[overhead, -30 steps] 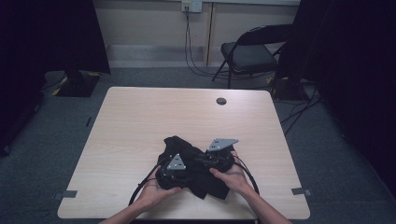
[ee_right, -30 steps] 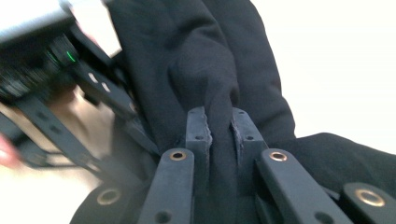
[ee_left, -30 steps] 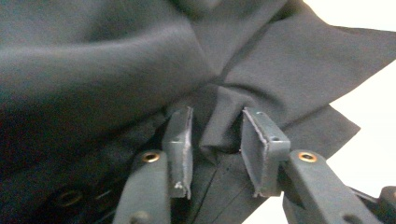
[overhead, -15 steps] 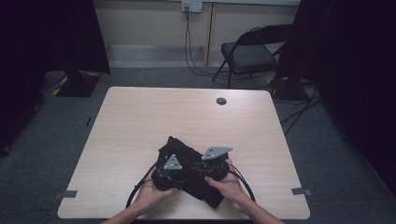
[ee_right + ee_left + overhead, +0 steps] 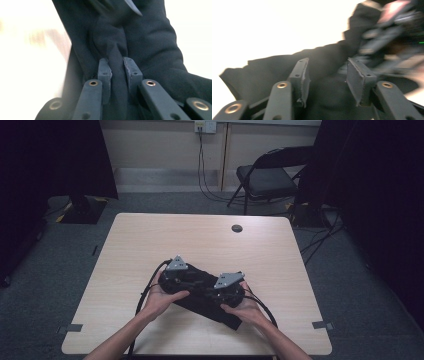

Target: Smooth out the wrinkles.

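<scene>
A black cloth (image 5: 215, 309) lies bunched on the near half of the light wooden table (image 5: 200, 245). Both grippers sit on it, one in each of the person's hands. In the right gripper view my right gripper (image 5: 117, 67) is shut on a raised fold of the black cloth (image 5: 150, 42). In the high view the right gripper (image 5: 226, 292) is over the cloth's right part. My left gripper (image 5: 327, 75) is open, its pads wide apart just above the cloth (image 5: 262, 75), with the blurred right gripper (image 5: 387, 32) beyond. From above, the left gripper (image 5: 181, 281) is at the cloth's left end.
A round black grommet (image 5: 237, 228) sits near the table's far edge. A black folding chair (image 5: 265, 177) stands behind the table at the right, with cables (image 5: 205, 175) hanging from the wall. Gripper cables (image 5: 147, 287) loop over the table by the hands.
The left gripper has moved away from the person and to the left. The right gripper has drifted slightly nearer. The cloth is now drawn out in a longer diagonal strip.
</scene>
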The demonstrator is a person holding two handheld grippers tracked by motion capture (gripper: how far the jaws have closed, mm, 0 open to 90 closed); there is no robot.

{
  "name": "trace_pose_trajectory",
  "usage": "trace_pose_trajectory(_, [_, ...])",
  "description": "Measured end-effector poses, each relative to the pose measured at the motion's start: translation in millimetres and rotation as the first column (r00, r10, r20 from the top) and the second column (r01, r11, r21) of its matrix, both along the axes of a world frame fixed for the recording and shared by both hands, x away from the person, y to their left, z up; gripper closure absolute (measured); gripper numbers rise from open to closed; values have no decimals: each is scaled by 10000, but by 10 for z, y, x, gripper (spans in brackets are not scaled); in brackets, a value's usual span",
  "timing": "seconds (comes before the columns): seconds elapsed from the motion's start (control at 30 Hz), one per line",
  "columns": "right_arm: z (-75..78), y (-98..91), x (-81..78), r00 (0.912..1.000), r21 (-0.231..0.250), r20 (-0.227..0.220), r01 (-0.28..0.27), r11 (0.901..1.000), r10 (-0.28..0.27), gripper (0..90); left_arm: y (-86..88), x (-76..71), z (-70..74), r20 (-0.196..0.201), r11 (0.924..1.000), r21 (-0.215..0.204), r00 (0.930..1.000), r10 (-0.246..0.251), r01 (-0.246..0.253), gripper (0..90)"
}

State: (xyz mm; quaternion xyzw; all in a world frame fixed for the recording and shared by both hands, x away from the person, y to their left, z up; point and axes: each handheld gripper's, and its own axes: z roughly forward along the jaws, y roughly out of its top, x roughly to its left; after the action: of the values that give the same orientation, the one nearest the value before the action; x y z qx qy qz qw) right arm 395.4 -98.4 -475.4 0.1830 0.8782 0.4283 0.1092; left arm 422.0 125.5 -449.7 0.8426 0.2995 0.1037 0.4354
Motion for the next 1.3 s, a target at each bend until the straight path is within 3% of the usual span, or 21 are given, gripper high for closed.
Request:
trace_pose_trajectory(0.07, [16, -6, -19, 9998, 130, -79, 210, 9997, -209, 717, -11, -3, -89, 233, 9997, 186, 9996, -161, 157, 542])
trace_pose_trajectory(0.1, [46, -10, -33, 9990, 332, -327, 299, 9990, -288, 658, -6, -23, -91, 275, 9996, 191, 9994, -197, 192, 532])
trace_pose_trajectory(0.17, [90, -16, -81, 9973, 368, -671, 310, 9988, -284, 604, 6, -50, -97, 119, 9985, 219, 9987, -500, 498, 505])
trace_pose_trajectory(0.23, [182, -62, -139, 9940, 613, -1081, 205, 9979, -138, 604, -9, -90, -118, 110, 9984, 189, 9985, -544, 541, 459])
trace_pose_trajectory(0.3, [318, -144, -198, 9906, 1023, -1328, 473, 9936, -335, 588, -30, -133, -126, 461, 9963, 638, 9971, -612, 582, 425])
trace_pose_trajectory(0.37, [472, -240, -242, 9924, 1460, -1153, 607, 9874, -439, 594, -20, -169, -145, 425, 9966, 559, 9971, -624, 600, 387])
trace_pose_trajectory(0.43, [606, -312, -197, 9915, 1323, -721, 1175, 9842, -1087, 617, -3, -203, -159, 560, 9931, 880, 9951, -821, 769, 376])
trace_pose_trajectory(0.53, [730, -392, 26, 9781, 1601, -476, 2077, 9650, -2026, 651, 9, -252, -180, 554, 9903, 1088, 9941, -929, 864, 354])
trace_pose_trajectory(0.57, [743, -399, 102, 9746, 1494, -324, 2239, 9631, -2216, 655, 9, -268, -189, 551, 9900, 1125, 9943, -917, 850, 343])
trace_pose_trajectory(0.63, [694, -402, 220, 9680, 1573, -887, 2463, 9563, -2347, 659, 23, -280, -197, 523, 9895, 1131, 9940, -959, 895, 328])
trace_pose_trajectory(0.7, [582, -354, 205, 9671, 1005, -1118, 2399, 9656, -2286, 650, 40, -279, -198, 478, 9907, 1022, 9943, -955, 902, 325])
trace_pose_trajectory(0.77, [471, -327, 80, 9730, 488, -1168, 2061, 9773, -1993, 625, 55, -272, -199, 408, 9925, 838, 9949, -922, 885, 324])
trace_pose_trajectory(0.87, [329, -384, -152, 9695, -78, -1254, 2113, 9774, -2106, 569, 75, -250, -192, 254, 9953, 511, 9962, -836, 822, 328])
trace_pose_trajectory(0.97, [232, -502, -342, 9676, 38, -1161, 2263, 9740, -2244, 459, 104, -244, -139, 263, 9968, 326, 9969, -744, 735, 361])
trace_pose_trajectory(1.1, [207, -604, -476, 9570, 107, -1236, 2656, 9640, -2623, 364, 147, -224, -11, 821, 9996, 64, 9962, -279, 275, 388])
trace_pose_trajectory(1.17, [166, -636, -501, 9542, -123, -1050, 2803, 9598, -2800, 339, 167, -174, 4, 893, 9998, -47, 9958, -199, 204, 366])
trace_pose_trajectory(1.2, [143, -647, -497, 9512, -148, -1073, 2896, 9570, -2895, 318, 168, -152, -26, 952, 9996, 234, 9953, -171, 149, 354])
trace_pose_trajectory(1.27, [64, -659, -480, 9433, -371, -1113, 3106, 9498, -3128, 307, 156, -121, -122, 613, 9973, 695, 9977, -296, 253, 329])
trace_pose_trajectory(1.3, [35, -657, -470, 9434, -467, -1037, 3117, 9490, -3150, 307, 156, -121, -122, 613, 9973, 695, 9977, -296, 253, 321])
